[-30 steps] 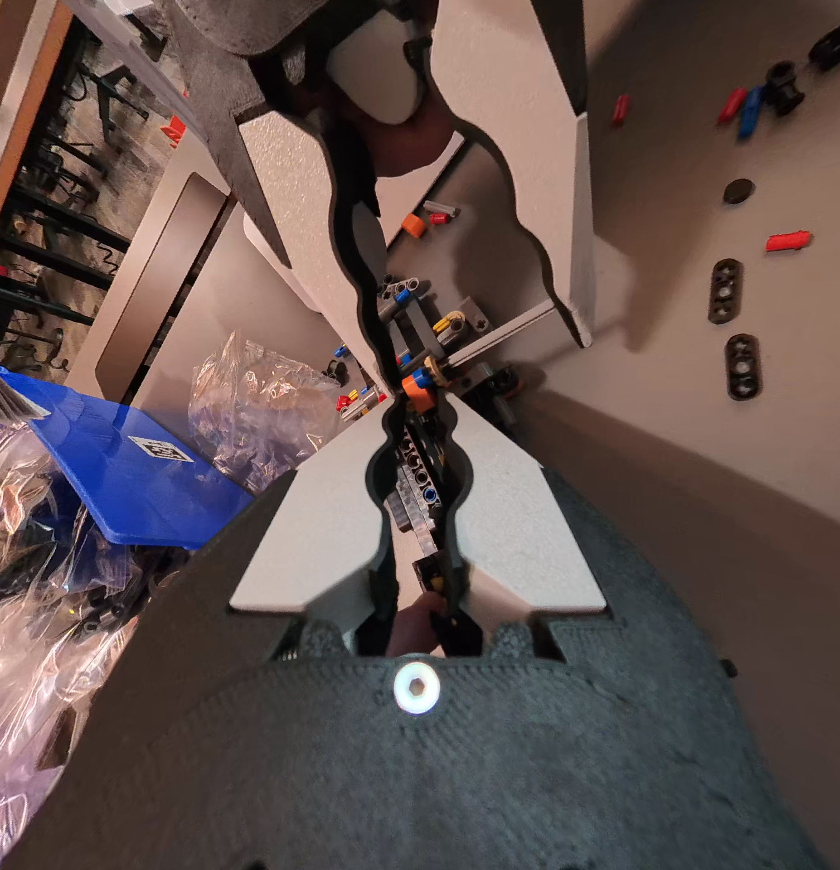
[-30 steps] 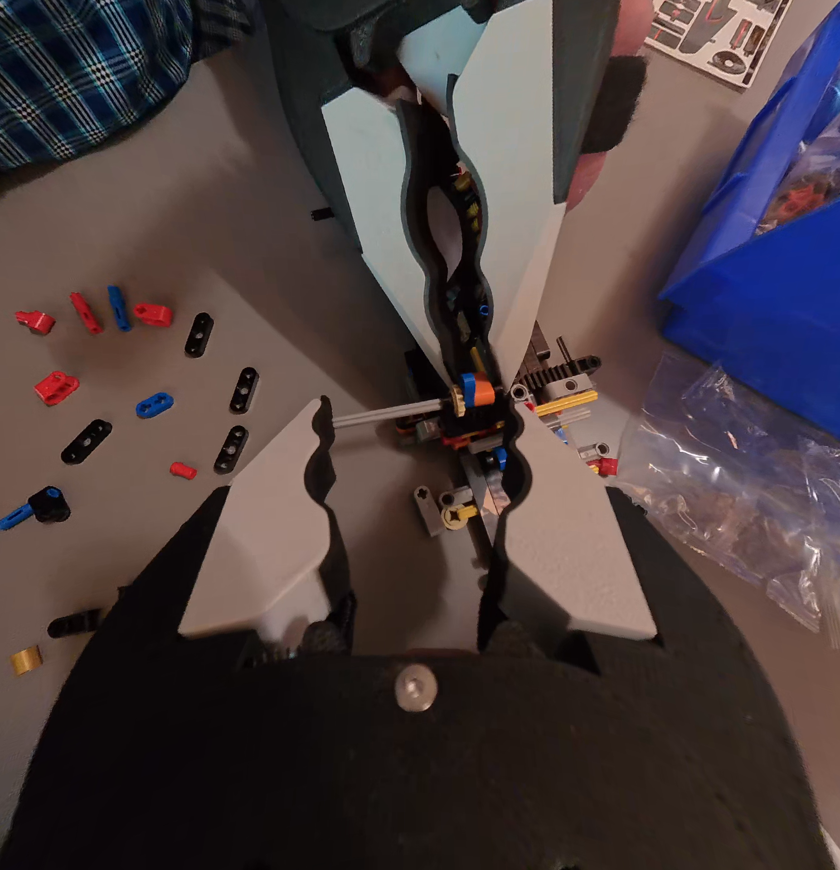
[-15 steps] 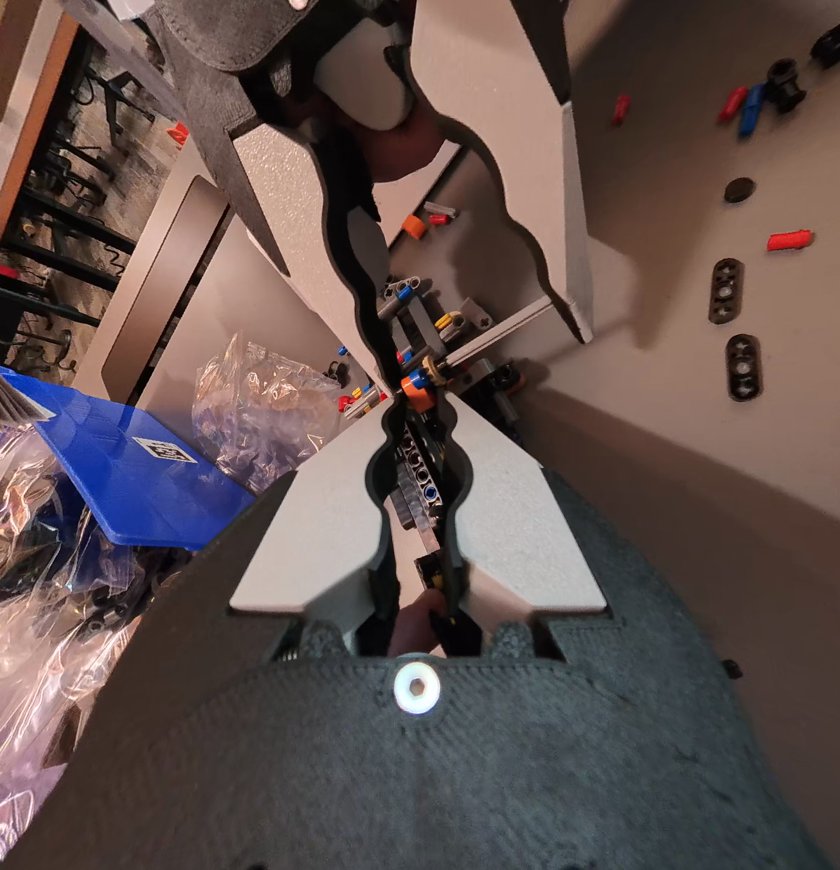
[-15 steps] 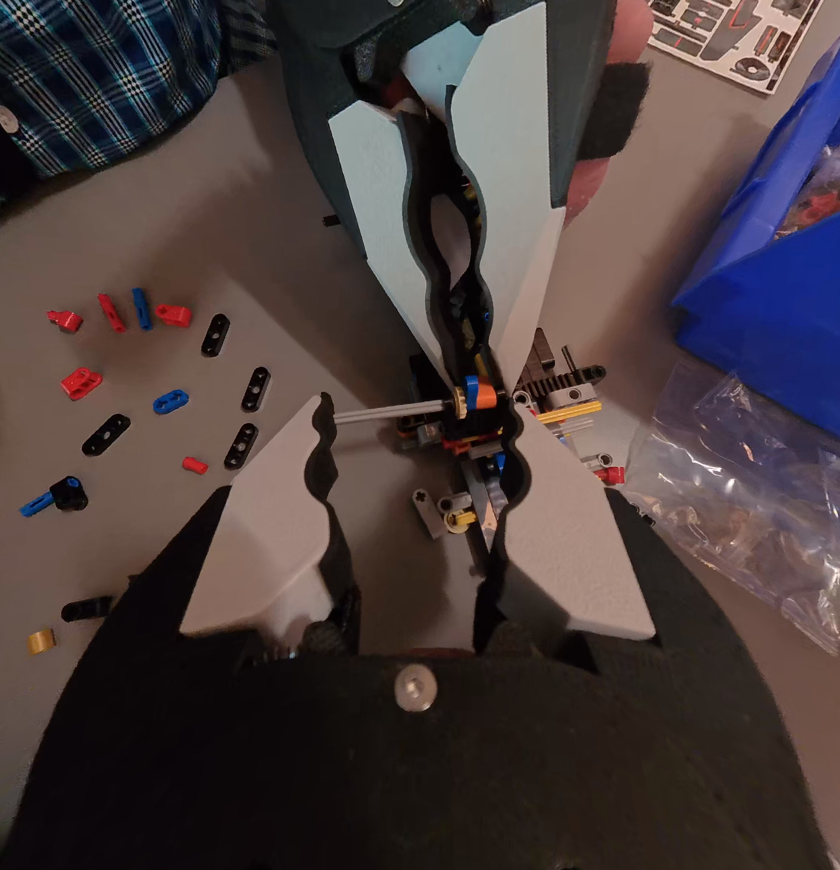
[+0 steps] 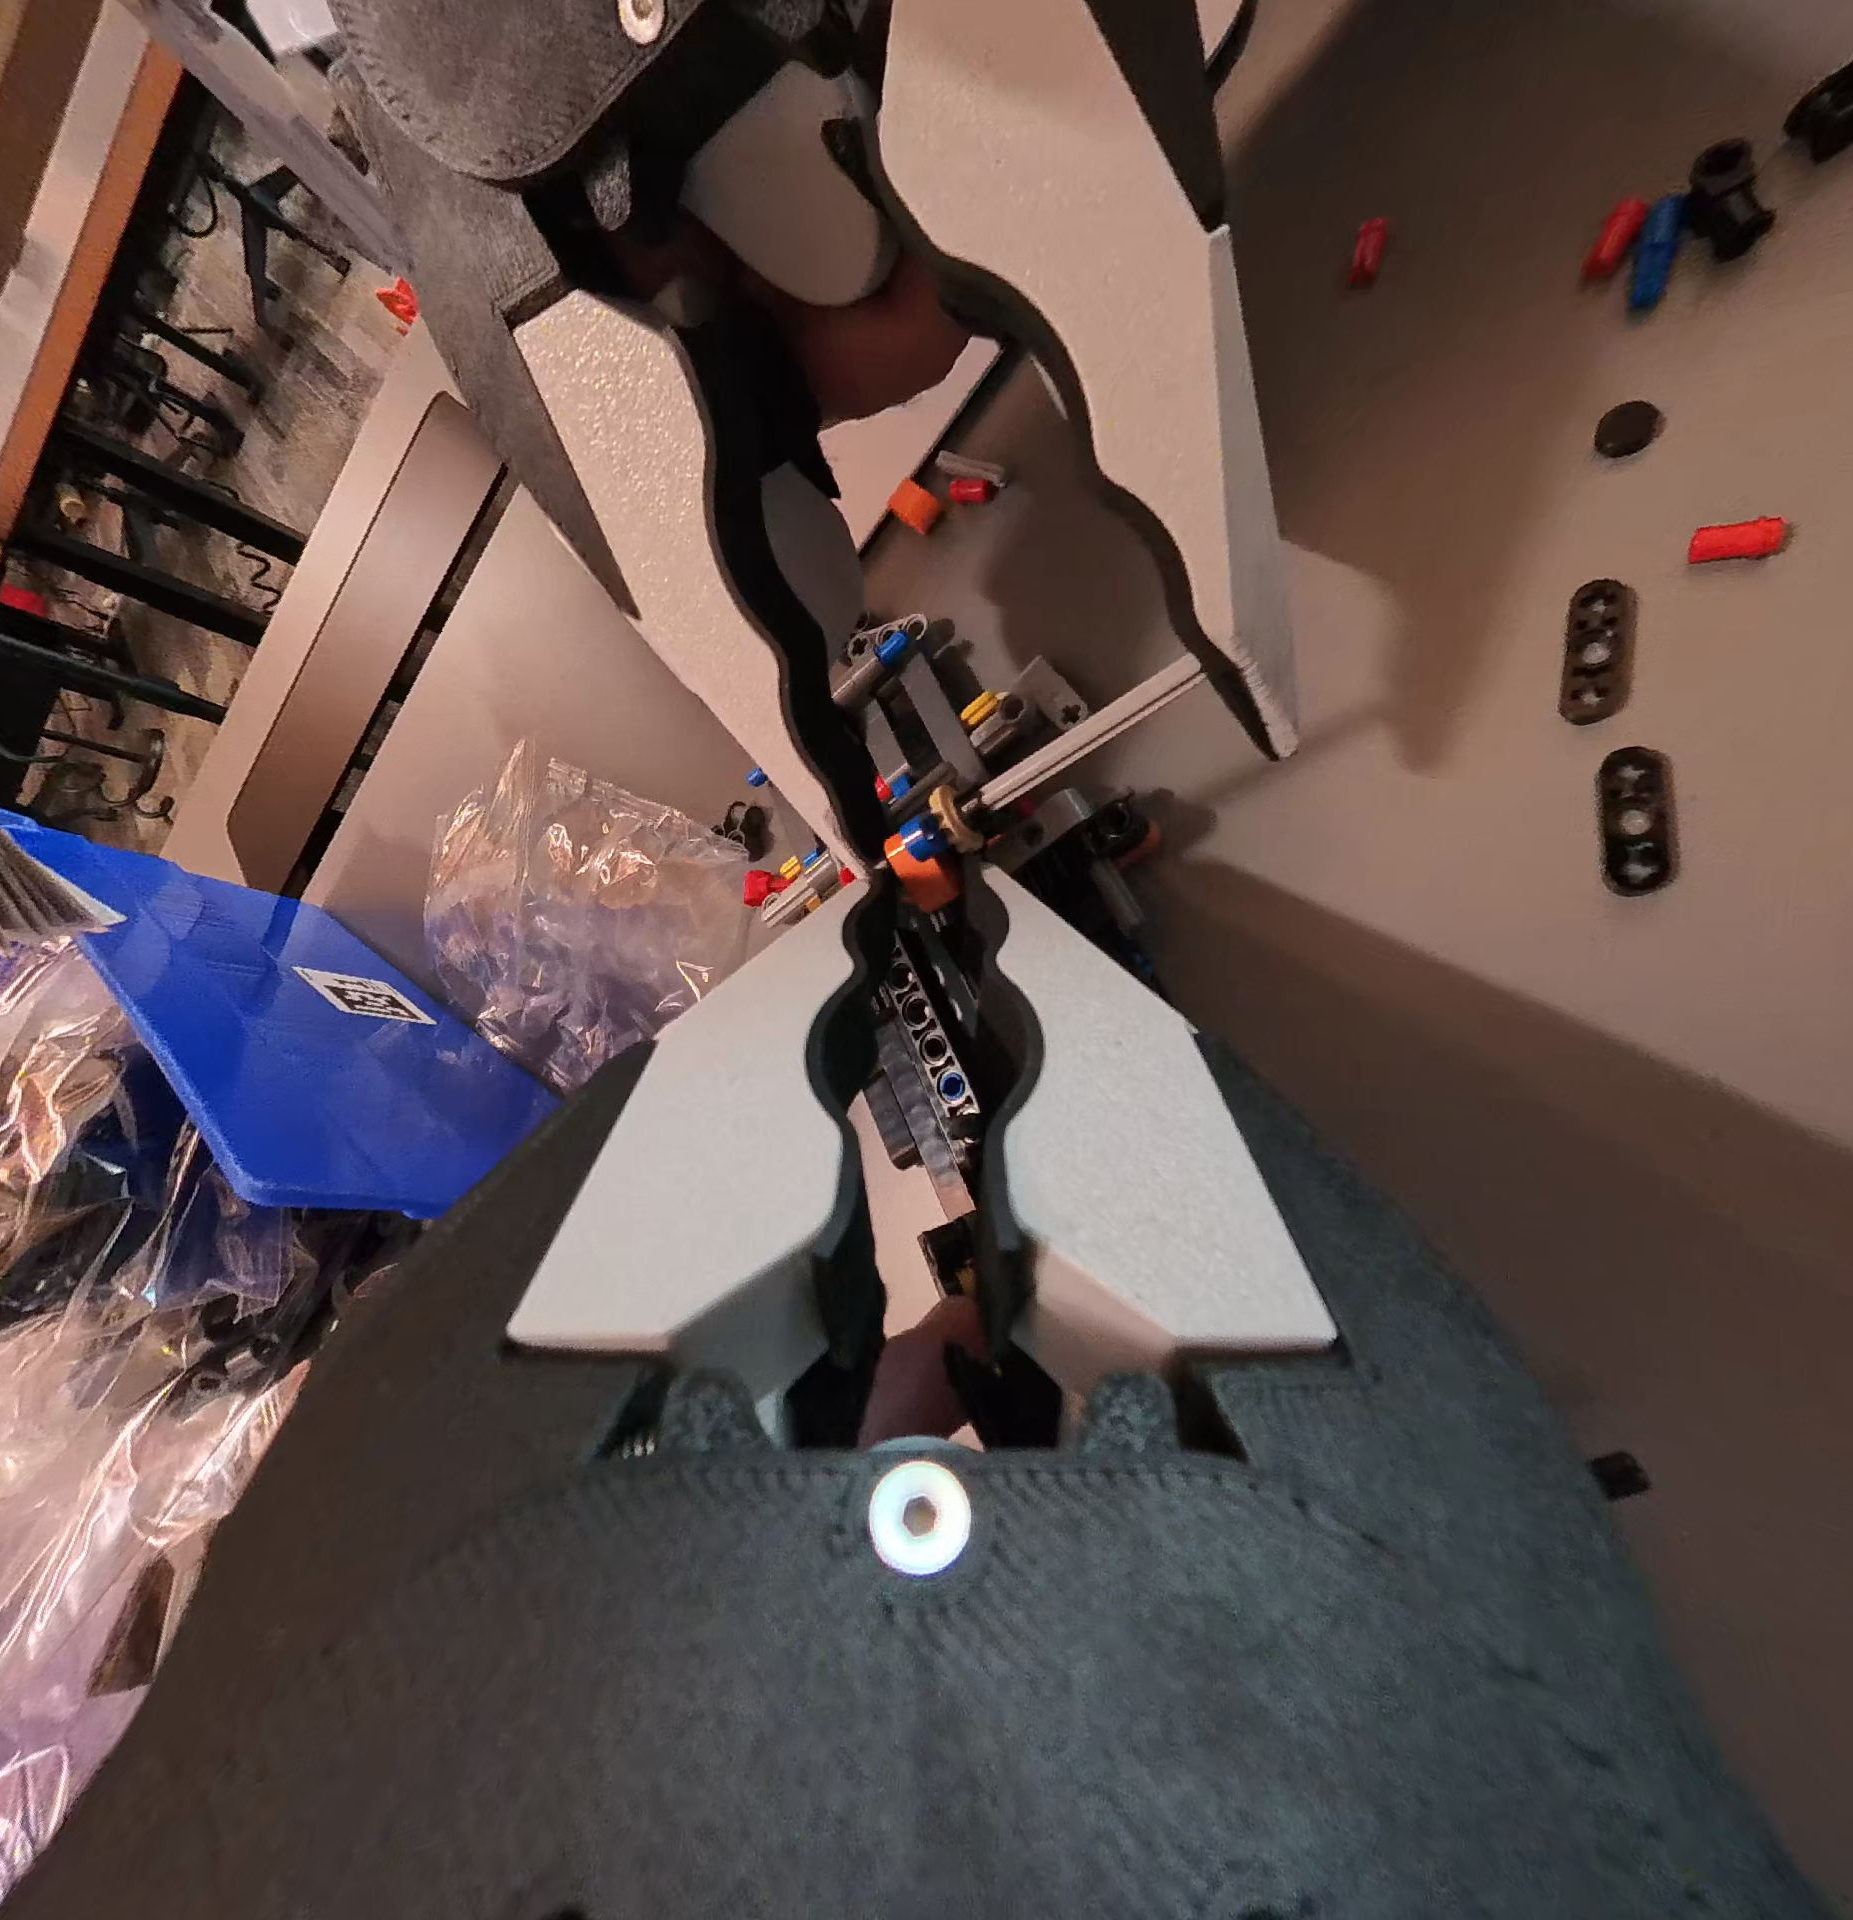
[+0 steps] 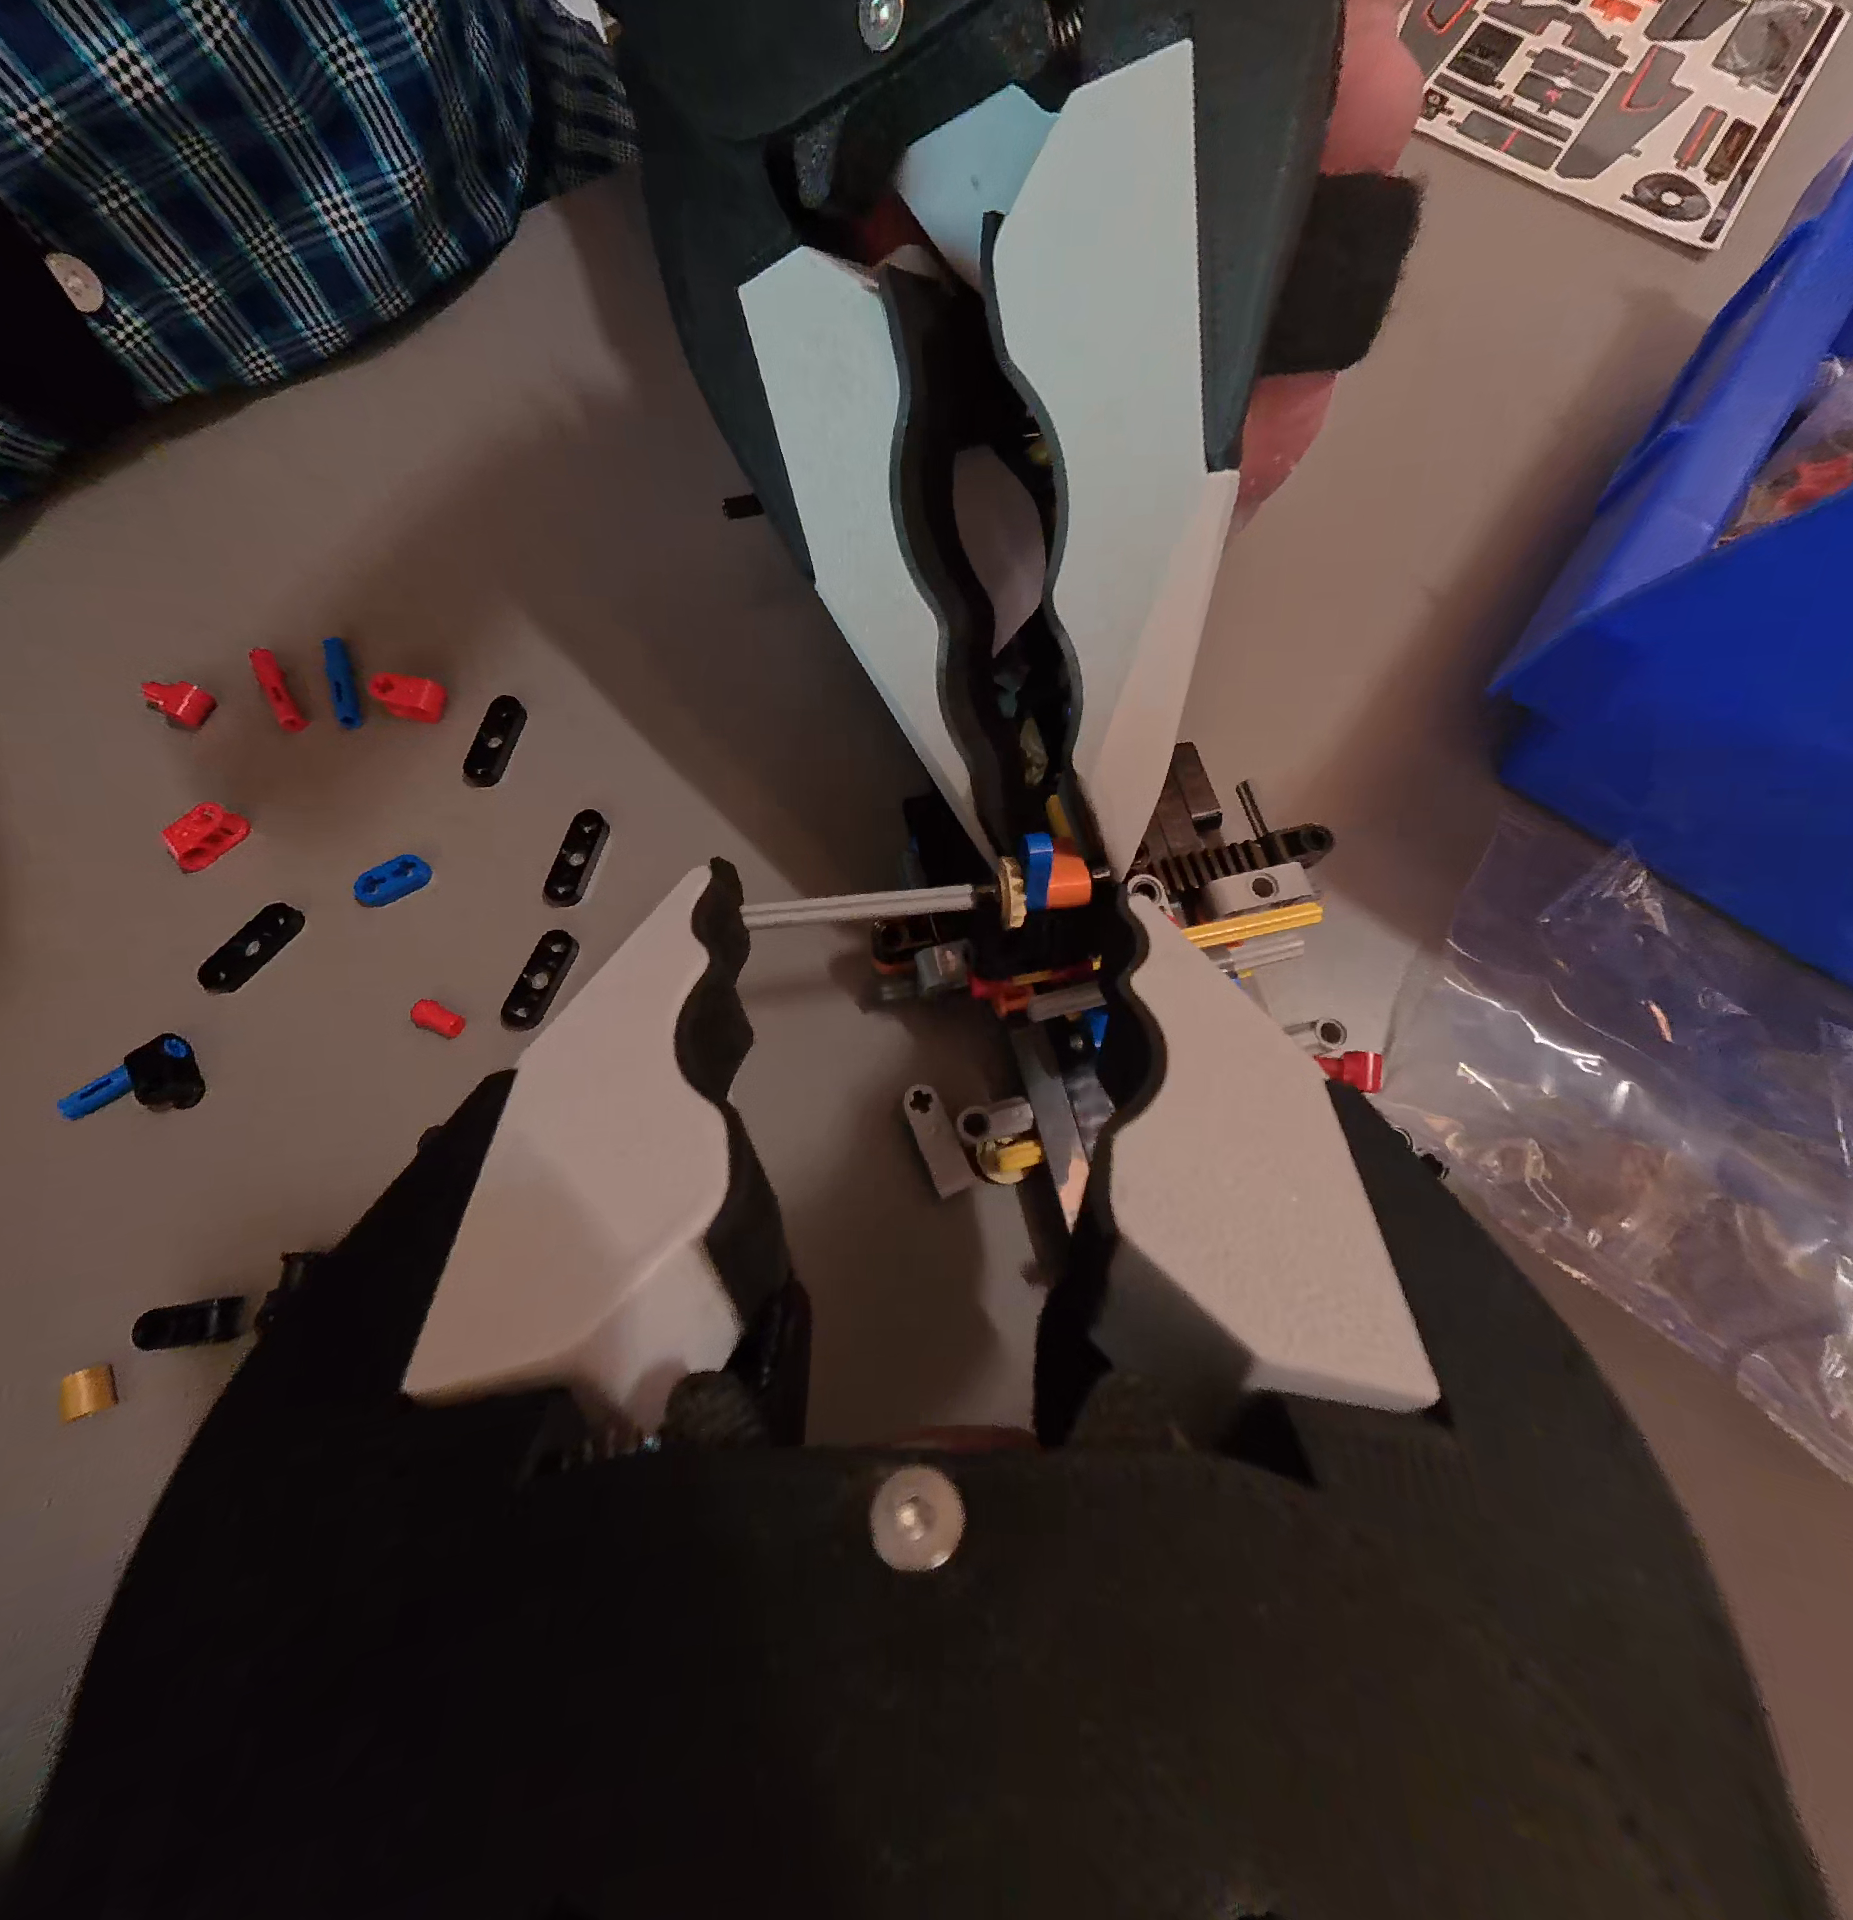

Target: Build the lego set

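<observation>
My left gripper (image 5: 927, 902) is shut on a partly built lego assembly (image 5: 927, 1049) of black, grey and yellow beams, held just above the grey table. It also shows at the top of the right wrist view (image 6: 1047, 831). A thin grey axle (image 6: 860, 902) with a tan gear and an orange piece (image 6: 1067, 878) sticks out of the assembly to the left. My right gripper (image 6: 922, 904) is open. Its left fingertip sits at the axle's free end and its right fingertip rests against the assembly (image 6: 1047, 956). The right gripper also shows in the left wrist view (image 5: 1057, 800).
Loose red, blue and black pieces (image 6: 579, 857) lie on the table to the left, with a gold piece (image 6: 89, 1392). A blue bin (image 6: 1732, 727) and clear bags of parts (image 6: 1680, 1143) are on the right. A sticker sheet (image 6: 1628, 94) and a plaid sleeve (image 6: 226, 187) lie beyond.
Both grippers stay almost still. The right gripper has tilted a little, jaws still open across the axle. The left stays shut on the assembly.
</observation>
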A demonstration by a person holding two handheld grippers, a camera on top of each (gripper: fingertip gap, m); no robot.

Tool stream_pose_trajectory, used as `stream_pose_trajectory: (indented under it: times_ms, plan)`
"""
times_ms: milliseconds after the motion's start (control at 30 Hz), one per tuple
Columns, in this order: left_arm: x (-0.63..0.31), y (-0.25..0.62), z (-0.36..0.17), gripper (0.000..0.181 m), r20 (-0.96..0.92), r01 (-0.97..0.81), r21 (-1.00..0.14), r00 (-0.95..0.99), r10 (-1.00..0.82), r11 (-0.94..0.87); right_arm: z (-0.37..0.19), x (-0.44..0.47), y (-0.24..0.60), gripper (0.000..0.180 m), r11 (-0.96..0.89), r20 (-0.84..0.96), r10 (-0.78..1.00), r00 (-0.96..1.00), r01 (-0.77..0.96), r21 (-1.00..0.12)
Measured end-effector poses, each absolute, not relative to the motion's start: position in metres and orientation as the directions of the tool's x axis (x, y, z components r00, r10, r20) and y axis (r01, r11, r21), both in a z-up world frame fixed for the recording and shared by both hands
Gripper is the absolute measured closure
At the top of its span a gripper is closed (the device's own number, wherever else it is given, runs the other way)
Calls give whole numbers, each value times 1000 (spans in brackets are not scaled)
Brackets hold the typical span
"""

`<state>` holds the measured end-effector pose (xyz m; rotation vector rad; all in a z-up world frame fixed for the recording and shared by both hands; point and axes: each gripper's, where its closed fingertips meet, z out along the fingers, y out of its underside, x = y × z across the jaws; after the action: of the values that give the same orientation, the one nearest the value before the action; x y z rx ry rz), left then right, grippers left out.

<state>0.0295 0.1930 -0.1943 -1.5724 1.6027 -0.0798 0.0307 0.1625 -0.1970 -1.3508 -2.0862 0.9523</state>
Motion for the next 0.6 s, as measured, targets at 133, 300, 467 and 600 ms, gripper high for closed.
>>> stream_pose_trajectory:
  times_ms: [133,300,467,600]
  plan:
    - [32,191,-194,169,-502,-774,-601,170,-848,201,-196,32,163,120,274,17,911,-411,574,-772]
    - [33,193,-194,169,-496,-773,-604,172,-851,195,-197,33,165,120,281,31,916,-401,581,-764]
    - [32,192,-194,169,-487,-770,-609,172,-856,192,-197,33,165,120,292,39,914,-403,589,-754]
    - [32,195,-194,169,-449,-751,-638,187,-874,167,-196,32,168,118,218,-14,933,-360,595,-773]
